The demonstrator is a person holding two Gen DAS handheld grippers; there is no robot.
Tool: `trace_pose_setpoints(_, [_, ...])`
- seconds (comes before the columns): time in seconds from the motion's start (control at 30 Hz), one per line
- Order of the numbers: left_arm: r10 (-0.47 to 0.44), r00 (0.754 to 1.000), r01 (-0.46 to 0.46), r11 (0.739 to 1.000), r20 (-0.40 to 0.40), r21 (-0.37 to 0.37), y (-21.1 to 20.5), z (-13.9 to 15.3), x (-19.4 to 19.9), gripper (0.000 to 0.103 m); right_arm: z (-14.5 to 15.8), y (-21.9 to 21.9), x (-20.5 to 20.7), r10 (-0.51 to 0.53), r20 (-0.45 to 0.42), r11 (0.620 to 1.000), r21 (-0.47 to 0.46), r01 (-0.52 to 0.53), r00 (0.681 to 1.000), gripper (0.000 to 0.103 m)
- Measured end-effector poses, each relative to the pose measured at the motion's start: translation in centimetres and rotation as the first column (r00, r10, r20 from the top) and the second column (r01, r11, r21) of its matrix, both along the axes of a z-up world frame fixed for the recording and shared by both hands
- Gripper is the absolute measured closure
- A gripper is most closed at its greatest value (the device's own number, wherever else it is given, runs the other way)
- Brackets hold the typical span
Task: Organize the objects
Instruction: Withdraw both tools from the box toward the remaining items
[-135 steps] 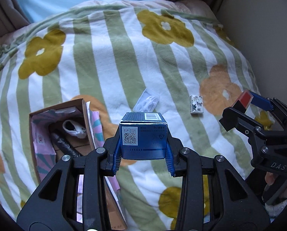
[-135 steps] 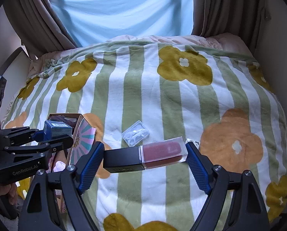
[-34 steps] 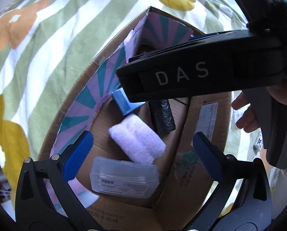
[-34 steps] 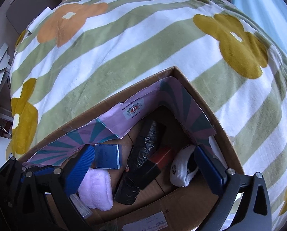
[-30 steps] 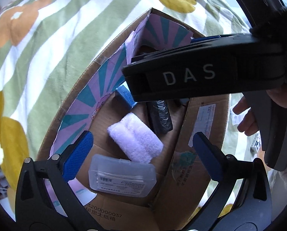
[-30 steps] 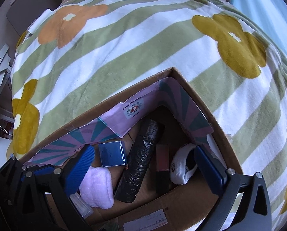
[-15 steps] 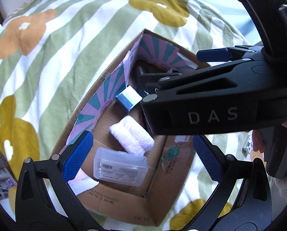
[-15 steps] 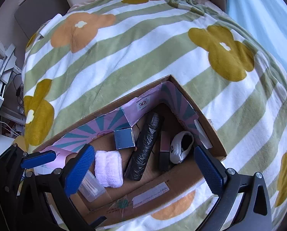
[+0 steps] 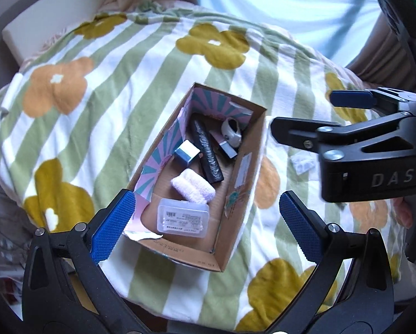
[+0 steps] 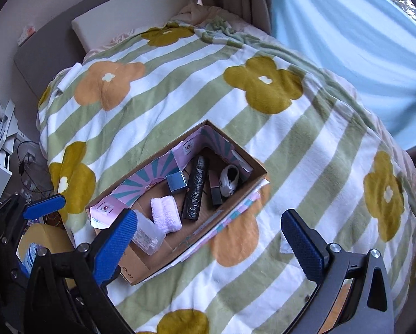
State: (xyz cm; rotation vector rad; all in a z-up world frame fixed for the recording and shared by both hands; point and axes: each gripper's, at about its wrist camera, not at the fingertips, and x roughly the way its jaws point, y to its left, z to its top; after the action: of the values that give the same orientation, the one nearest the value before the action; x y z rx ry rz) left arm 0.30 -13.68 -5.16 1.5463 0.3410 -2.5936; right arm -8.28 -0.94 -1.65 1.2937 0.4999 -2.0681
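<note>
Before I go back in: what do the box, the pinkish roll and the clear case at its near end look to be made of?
Cardboard box: brown corrugated cardboard, matt, raw cut edges; printed paper liner along one wall.
Pinkish roll: soft fluffy fabric, probably terry or fleece, judging by its fuzzy surface.
Clear case: translucent hard plastic with a slight sheen and a barcode label; its contents cannot be made out.

Blanket [image 10: 180, 89]: white with sage-green stripes; large mustard-yellow and orange flowers, each with a small white centre. Cardboard box [image 9: 259, 128]: plain brown outside; inner lining [image 10: 141, 186] pink with teal sunburst rays. Contents: blue small carton [image 9: 186, 152] with silver top; glossy black roll [image 9: 208, 153]; pale pink towel [image 9: 193, 187]; clear plastic case [image 9: 182, 218] with white barcode label. Left claw [image 9: 205, 226] and right claw [image 10: 210, 246]: black frames, blue textured pads. Curtain [image 10: 361, 44] at 1 o'clock: light blue.
</note>
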Motion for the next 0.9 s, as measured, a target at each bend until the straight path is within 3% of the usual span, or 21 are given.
trace_pose_setpoints(0.2, [-0.078,0.996,0.077,0.997,-0.046,-0.010,1.7,3.2,2.1,0.000,2.9,5.6,2.3,-0.167,-0.013,0.985,-0.055,0.166,0.986,0.000])
trace_pose_setpoints(0.37, [-0.134,0.989,0.133,0.991,-0.066,-0.015,3.7,4.6,2.2,0.000,4.2,10.5,4.2,-0.318,-0.021,0.946,-0.076,0.315,0.948,0.000])
trace_pose_setpoints(0.57, [-0.229,0.968,0.226,0.973,-0.101,-0.038,6.9,6.3,1.7,0.000,4.8,15.9,6.7,-0.472,-0.038,0.880,-0.085,0.468,0.881,0.000])
trace_pose_setpoints(0.9, [-0.409,0.903,0.411,0.911,-0.130,-0.012,12.7,7.0,0.5,0.000,4.4,22.1,10.7,-0.673,-0.039,0.737,-0.120,0.665,0.739,0.000])
